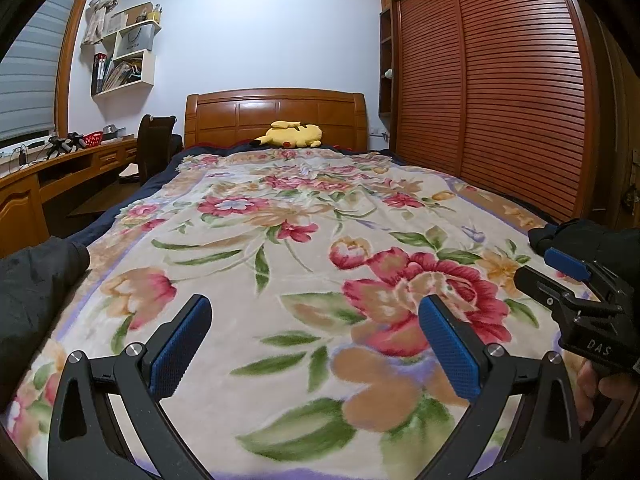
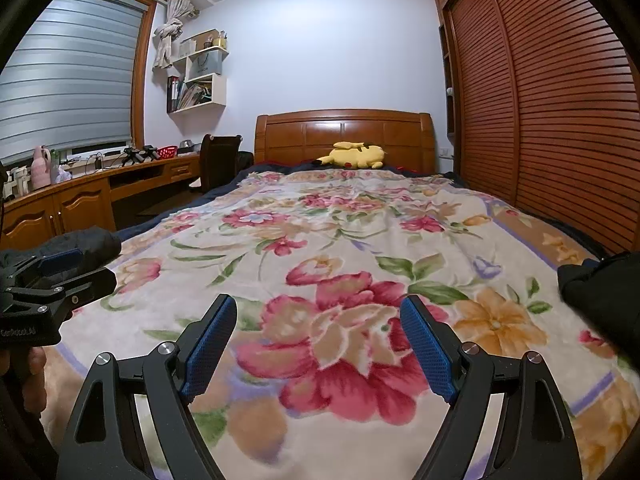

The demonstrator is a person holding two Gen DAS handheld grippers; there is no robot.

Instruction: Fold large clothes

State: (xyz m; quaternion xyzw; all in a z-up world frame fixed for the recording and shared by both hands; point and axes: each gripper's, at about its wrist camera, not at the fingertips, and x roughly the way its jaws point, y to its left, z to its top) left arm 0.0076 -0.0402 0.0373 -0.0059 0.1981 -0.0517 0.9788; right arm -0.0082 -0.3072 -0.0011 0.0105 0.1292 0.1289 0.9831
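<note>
Plush bed blanket [image 1: 280, 216]: cream ground with red, pink and orange flowers, green leaves, a lilac line near the border.
Soft toy by the headboard [image 1: 290, 134]: yellow, with black tips and a red cheek spot.
Slatted wooden wardrobe doors [image 1: 500, 80]: reddish brown, horizontal stripes.
Ribbed gripper pads [image 2: 210, 354]: blue on black arms.
Padded garment [image 1: 36, 280]: black.

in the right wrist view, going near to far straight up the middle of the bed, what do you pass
right gripper, jaws open over the bed → floral blanket → dark blue bedding edge → yellow plush toy → wooden headboard → pale wall
</note>
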